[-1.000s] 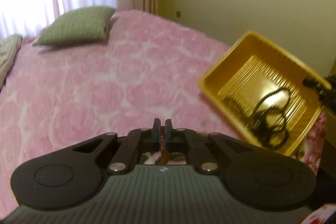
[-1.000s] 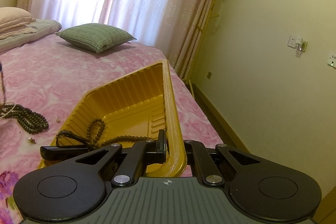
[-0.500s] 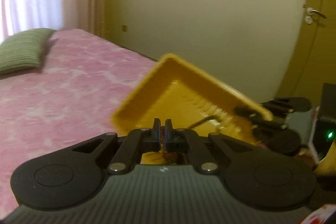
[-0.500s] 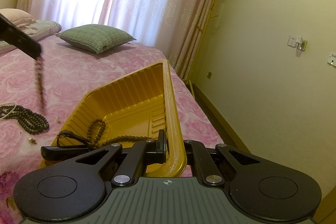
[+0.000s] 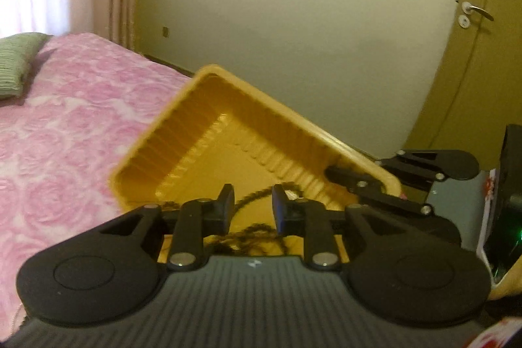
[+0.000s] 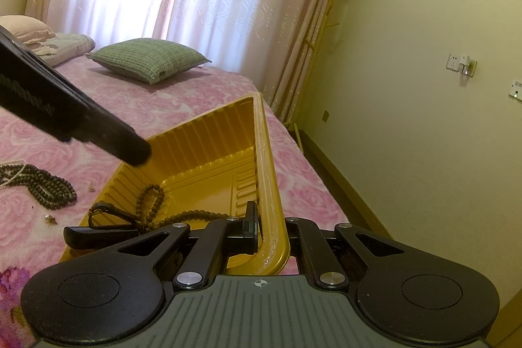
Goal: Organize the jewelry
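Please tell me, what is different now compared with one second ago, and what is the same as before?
The left gripper has swung from the bed over to the yellow tray, and its jaws have just been opening, letting go of a beaded strand; dark beads lie below them in the tray. The right gripper stays shut on the tray's rim, and the bead pile stays on the bedspread.

The left gripper (image 5: 253,196) swung from over the pink bed to above the yellow tray (image 5: 208,132), nearing the right gripper. Its jaws, closed on a brown bead strand, have just been opening, and the strand (image 5: 257,229) dropped into the tray.
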Demonstrator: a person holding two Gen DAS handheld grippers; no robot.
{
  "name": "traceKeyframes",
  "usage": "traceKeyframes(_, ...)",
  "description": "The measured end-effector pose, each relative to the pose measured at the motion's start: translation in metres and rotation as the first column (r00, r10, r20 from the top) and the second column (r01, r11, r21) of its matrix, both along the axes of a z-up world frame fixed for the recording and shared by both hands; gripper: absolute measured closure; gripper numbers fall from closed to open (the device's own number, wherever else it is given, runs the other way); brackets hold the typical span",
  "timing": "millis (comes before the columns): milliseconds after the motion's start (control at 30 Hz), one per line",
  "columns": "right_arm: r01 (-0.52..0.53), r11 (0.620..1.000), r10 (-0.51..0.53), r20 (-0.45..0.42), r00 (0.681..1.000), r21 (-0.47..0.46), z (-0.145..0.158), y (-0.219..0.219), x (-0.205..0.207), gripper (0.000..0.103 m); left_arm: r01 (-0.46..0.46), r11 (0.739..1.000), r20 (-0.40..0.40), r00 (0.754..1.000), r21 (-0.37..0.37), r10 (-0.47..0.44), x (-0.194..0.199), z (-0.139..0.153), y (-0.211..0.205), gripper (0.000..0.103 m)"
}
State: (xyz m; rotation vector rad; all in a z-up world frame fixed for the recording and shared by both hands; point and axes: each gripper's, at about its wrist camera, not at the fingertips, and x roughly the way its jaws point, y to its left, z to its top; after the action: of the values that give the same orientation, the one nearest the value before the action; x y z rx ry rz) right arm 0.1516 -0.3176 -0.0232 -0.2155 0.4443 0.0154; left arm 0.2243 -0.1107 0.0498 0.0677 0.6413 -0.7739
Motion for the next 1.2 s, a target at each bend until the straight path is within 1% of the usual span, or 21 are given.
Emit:
traceKeyframes(33, 0.0, 1.0, 0.0, 0.0, 1.0, 0.002, 0.0, -0.001, 0.0, 0.099, -0.018, 1.0, 0.007, 1.0, 0.0, 0.018, 0.0, 0.001, 0.008, 0.08)
traceKeyframes(100, 0.001, 1.0, -0.001, 0.0, 1.0, 0.002, 0.0, -0.001, 0.001, 0.099, -0.065, 0.998, 0.031, 0.997, 0.015, 0.064, -0.002, 0.0, 0.024, 0.075)
traceKeyframes(200, 0.001, 1.0, -0.001, 0.0, 1.0, 0.003, 0.001, -0.001, 0.001, 0.099, -0.153, 0.988, 0.082, 0.985, 0.032, 0.15, -0.008, -0.006, 0.056, 0.073)
traceKeyframes(233, 0.001, 1.0, -0.001, 0.0, 1.0, 0.004, 0.001, -0.001, 0.001, 0.099, -0.187, 0.981, 0.095, 0.979, 0.041, 0.183, -0.01, -0.007, 0.066, 0.068)
traceKeyframes(267, 0.002, 1.0, -0.002, 0.0, 1.0, 0.003, 0.001, -0.002, 0.001, 0.099, -0.221, 0.974, 0.107, 0.971, 0.046, 0.215, -0.012, -0.009, 0.076, 0.062)
traceKeyframes(333, 0.002, 1.0, -0.002, 0.0, 1.0, 0.004, 0.001, -0.001, 0.001, 0.099, -0.281, 0.958, 0.12, 0.955, 0.054, 0.273, -0.014, -0.015, 0.096, 0.055)
traceKeyframes(433, 0.002, 1.0, -0.002, 0.0, 1.0, 0.001, 0.001, 0.0, 0.001, 0.099, -0.355, 0.932, 0.121, 0.931, 0.075, 0.345, -0.016, -0.024, 0.124, 0.055)
traceKeyframes(500, 0.002, 1.0, -0.002, 0.001, 1.0, 0.0, 0.001, 0.0, 0.001, 0.099, -0.398, 0.914, 0.112, 0.915, 0.076, 0.388, -0.018, -0.031, 0.139, 0.055)
traceKeyframes(600, -0.006, 1.0, 0.006, 0.009, 1.0, -0.001, 0.001, 0.0, 0.001, 0.099, -0.431, 0.896, 0.118, 0.9, 0.109, 0.419, -0.024, -0.043, 0.15, 0.055)
traceKeyframes(633, -0.006, 1.0, 0.006, 0.009, 1.0, -0.001, 0.001, -0.001, 0.001, 0.099, -0.422, 0.898, 0.12, 0.904, 0.12, 0.409, -0.026, -0.047, 0.149, 0.055)
traceKeyframes(733, -0.007, 1.0, 0.007, 0.011, 1.0, -0.003, 0.001, 0.0, 0.001, 0.099, -0.366, 0.919, 0.131, 0.928, 0.147, 0.349, -0.037, -0.061, 0.139, 0.055)
traceKeyframes(833, -0.006, 1.0, 0.006, 0.009, 1.0, -0.001, 0.001, 0.0, 0.001, 0.099, -0.323, 0.937, 0.096, 0.945, 0.13, 0.312, -0.042, -0.074, 0.124, 0.056)
traceKeyframes(1000, -0.007, 1.0, 0.007, 0.01, 1.0, -0.001, 0.001, -0.001, 0.001, 0.099, -0.268, 0.95, 0.069, 0.963, 0.161, 0.26, -0.041, -0.098, 0.098, 0.061)
traceKeyframes(1100, -0.007, 1.0, 0.007, 0.008, 1.0, 0.0, 0.001, -0.001, 0.001, 0.099, -0.241, 0.956, 0.05, 0.97, 0.165, 0.236, -0.035, -0.113, 0.089, 0.067)
traceKeyframes(1167, -0.008, 1.0, 0.008, 0.007, 1.0, -0.002, 0.001, -0.001, 0.0, 0.099, -0.239, 0.957, 0.038, 0.971, 0.165, 0.236, -0.029, -0.118, 0.086, 0.074)
traceKeyframes(1200, -0.008, 1.0, 0.008, 0.007, 1.0, -0.002, 0.001, 0.0, 0.0, 0.099, -0.24, 0.957, 0.028, 0.971, 0.163, 0.239, -0.026, -0.12, 0.085, 0.076)
